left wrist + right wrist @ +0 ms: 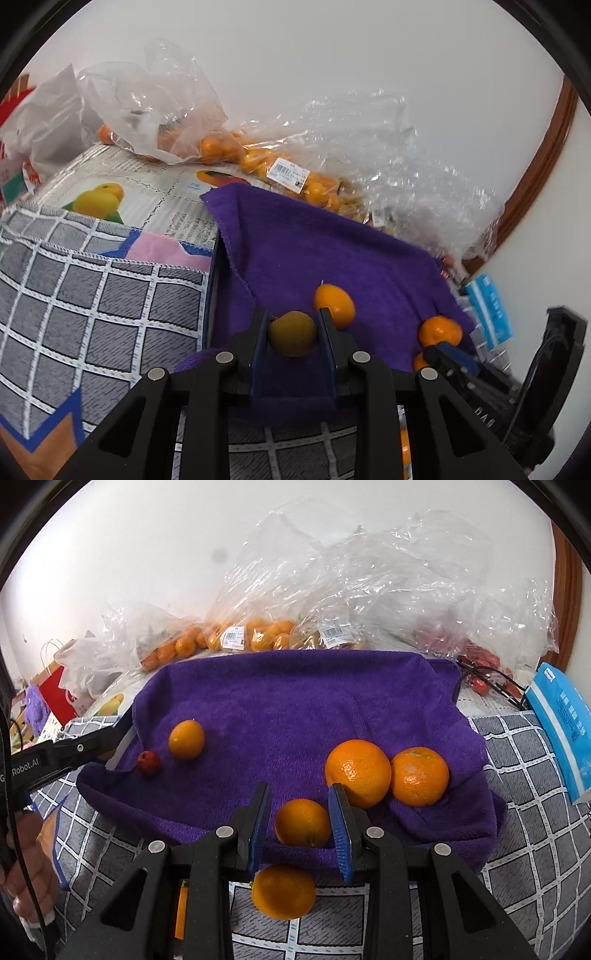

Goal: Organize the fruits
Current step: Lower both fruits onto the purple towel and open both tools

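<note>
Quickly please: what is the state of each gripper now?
Left gripper: shut on a greenish-brown fruit.
Right gripper: shut on an orange.

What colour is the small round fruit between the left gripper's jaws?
Dull olive-brown small round fruit, unlike the orange ones nearby; clearest in the left wrist view.

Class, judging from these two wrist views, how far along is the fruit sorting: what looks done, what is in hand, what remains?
Done: two big oranges sit touching on the purple towel.
In hand: the left gripper is shut on a greenish-brown fruit; the right gripper is shut on a small orange.
Left: a red fruit, a loose orange and the bagged fruit behind.
</note>
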The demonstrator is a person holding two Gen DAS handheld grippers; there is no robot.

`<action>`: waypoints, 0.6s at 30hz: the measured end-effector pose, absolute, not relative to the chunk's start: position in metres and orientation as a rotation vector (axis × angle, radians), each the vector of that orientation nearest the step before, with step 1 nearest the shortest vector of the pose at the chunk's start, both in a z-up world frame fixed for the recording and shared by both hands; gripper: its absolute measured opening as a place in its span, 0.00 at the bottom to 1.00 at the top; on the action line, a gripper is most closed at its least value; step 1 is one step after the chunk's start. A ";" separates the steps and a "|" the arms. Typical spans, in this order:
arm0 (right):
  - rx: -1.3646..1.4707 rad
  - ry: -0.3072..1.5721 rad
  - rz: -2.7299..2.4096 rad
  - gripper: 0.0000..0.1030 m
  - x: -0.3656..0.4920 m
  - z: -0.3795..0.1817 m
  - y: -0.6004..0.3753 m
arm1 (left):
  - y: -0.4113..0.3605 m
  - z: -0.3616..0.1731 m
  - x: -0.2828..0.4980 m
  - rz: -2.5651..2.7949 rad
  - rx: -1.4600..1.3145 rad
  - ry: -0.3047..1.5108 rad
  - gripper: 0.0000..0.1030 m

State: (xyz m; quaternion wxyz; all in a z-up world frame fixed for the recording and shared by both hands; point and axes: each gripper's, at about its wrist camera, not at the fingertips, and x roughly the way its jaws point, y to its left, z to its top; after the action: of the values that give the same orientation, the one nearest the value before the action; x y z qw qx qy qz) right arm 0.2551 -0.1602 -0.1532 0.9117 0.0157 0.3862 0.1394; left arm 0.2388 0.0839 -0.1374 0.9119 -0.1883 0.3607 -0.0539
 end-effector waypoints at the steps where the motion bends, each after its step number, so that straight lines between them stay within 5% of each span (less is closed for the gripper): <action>1: 0.032 0.795 0.288 0.31 0.255 -0.153 -0.160 | 0.083 -0.138 0.240 -0.112 -0.382 0.752 0.24; 18: 0.063 0.755 0.305 0.33 0.251 -0.148 -0.162 | 0.084 -0.152 0.245 -0.040 -0.387 0.824 0.24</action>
State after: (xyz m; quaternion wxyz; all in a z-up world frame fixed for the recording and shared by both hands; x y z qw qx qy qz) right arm 0.2507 -0.1621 -0.1482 0.9177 0.0307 0.3672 0.1482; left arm 0.2452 0.0840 -0.1516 0.8981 -0.1868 0.3977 -0.0191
